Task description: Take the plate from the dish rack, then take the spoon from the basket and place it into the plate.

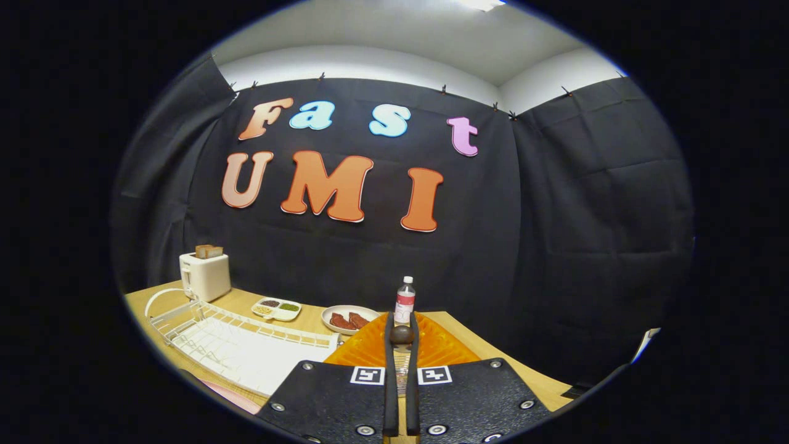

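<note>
- The light wooden table (493, 357) runs across the booth and carries everything here.
- A white wire dish rack (237, 342) sits on the table, ahead of the jaws and off to their left; no plate stands in it now.
- An orange, ribbed, translucent plate (441, 348) lies just ahead of the gripper (402, 336), its surface spreading out on both sides of the jaws. It looks like stiff, light plastic with a smooth, likely slippery face; the thin rim is the sensible place to pinch.
- The jaws stand nearly closed, with only a narrow slit between them. A small dark rounded thing sits at their tips, which may be the bowl of the spoon (402, 335); I cannot tell for sure, nor whether both jaws press on it.
- A white toaster (205, 275) with bread in it stands beyond the rack.
- A pale bowl of reddish pieces (349, 319) and a divided white dish (277, 308) sit further back.
- A small clear bottle (404, 300) stands beyond the plate.
</note>
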A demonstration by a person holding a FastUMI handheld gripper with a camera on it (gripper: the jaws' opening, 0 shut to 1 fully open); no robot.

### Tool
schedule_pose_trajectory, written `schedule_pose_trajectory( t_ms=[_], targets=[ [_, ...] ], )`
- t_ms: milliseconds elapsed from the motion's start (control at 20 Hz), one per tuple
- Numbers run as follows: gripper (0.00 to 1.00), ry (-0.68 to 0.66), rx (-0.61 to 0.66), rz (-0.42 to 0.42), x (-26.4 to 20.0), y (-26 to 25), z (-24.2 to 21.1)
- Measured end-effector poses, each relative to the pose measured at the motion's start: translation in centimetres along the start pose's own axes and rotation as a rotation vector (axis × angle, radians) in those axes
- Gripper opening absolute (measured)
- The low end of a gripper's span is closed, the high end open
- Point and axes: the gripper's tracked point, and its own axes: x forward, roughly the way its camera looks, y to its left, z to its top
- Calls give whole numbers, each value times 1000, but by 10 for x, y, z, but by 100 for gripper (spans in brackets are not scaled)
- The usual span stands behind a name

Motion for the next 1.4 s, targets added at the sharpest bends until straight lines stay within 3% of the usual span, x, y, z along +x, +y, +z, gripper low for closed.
schedule_pose_trajectory(
  t_ms=[250, 700, 1400],
  targets=[
    [5, -9, 53, 110, -57, 45, 3],
    [5, 44, 90, 312, -138, 141, -41],
    [5, 154, 116, 392, -158, 195, -110]
  ],
)
